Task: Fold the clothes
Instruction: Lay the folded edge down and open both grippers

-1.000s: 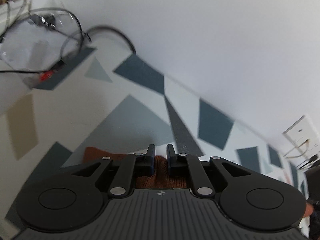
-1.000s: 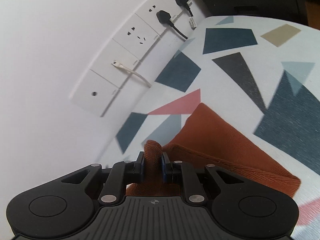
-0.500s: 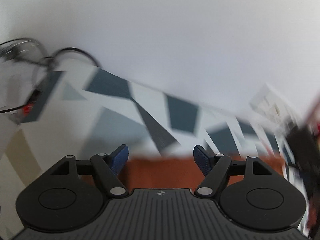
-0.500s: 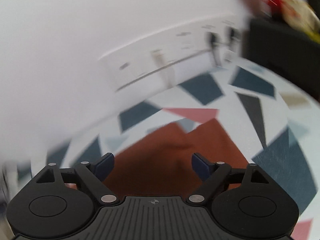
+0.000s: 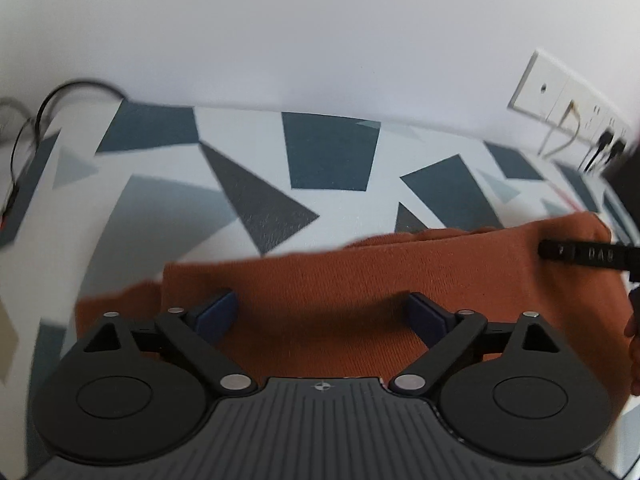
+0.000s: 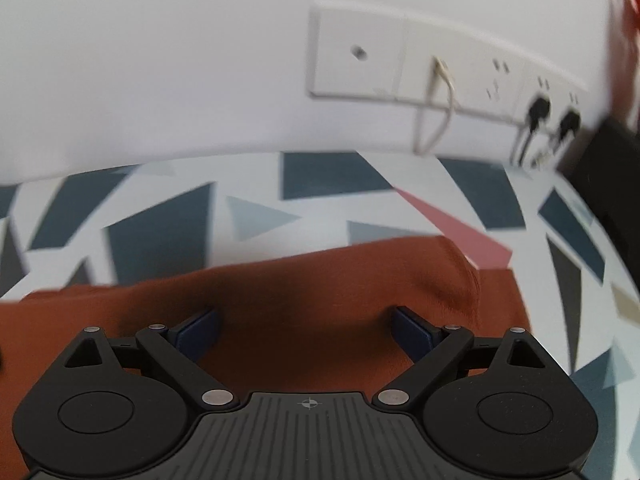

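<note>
Rust-orange knit garment (image 5: 400, 280) folded flat on the table (image 5: 328, 208).

The garment is a ribbed, rust-coloured knit lying as a wide band across the patterned table, its far edge running roughly parallel to the wall. In the left wrist view a lower layer pokes out at the left end beneath the upper layer, so it lies doubled. In the right wrist view the garment (image 6: 320, 292) ends at a rounded, slightly puckered fold on the right, beside a pink triangle in the pattern.
</note>
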A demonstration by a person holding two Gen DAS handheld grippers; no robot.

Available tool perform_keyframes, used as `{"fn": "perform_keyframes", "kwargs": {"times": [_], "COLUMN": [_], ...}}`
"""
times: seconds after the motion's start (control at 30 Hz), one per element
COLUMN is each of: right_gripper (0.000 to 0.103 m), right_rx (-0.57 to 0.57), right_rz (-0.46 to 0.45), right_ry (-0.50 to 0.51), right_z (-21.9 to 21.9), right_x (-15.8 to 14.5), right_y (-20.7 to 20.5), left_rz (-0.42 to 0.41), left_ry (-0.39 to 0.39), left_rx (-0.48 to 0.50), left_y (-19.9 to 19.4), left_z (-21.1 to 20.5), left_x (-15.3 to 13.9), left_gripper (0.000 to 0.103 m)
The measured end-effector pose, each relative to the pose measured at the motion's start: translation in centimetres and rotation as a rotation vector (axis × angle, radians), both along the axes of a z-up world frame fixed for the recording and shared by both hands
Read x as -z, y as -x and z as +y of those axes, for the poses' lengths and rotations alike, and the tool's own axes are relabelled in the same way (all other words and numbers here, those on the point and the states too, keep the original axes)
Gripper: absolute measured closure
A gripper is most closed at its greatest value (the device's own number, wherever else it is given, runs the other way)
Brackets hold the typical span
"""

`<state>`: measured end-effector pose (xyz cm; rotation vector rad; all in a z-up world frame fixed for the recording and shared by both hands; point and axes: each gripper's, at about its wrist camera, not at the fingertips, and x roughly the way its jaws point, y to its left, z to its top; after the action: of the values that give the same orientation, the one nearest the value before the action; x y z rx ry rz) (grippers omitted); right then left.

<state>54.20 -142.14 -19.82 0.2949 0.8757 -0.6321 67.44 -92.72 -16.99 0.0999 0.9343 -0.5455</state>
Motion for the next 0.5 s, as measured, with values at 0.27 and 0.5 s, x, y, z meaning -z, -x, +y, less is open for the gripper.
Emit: {"fn": "perform_keyframes", "kwargs": {"times": [0.27,0.5], "right_gripper": [0.001,0.001], "right_rx": [0.008,0.040], "right_rz": [-0.017,-0.262], "right_ry": [-0.038,-0.209], "right_z": [-1.7,-0.6], "right_x": [0.8,-2.6], "right_y": [-0.5,5.5], "left_rz": [0.005,0.012], "left_ry": [-0.015,0.126], "left_rx": [0.000,-0.103], "left_y": [-0.3,5.6], "left_z": [-0.7,7.4], "left_x": [-0.2,-3.4], "left_gripper": [0.003,0.002]}}
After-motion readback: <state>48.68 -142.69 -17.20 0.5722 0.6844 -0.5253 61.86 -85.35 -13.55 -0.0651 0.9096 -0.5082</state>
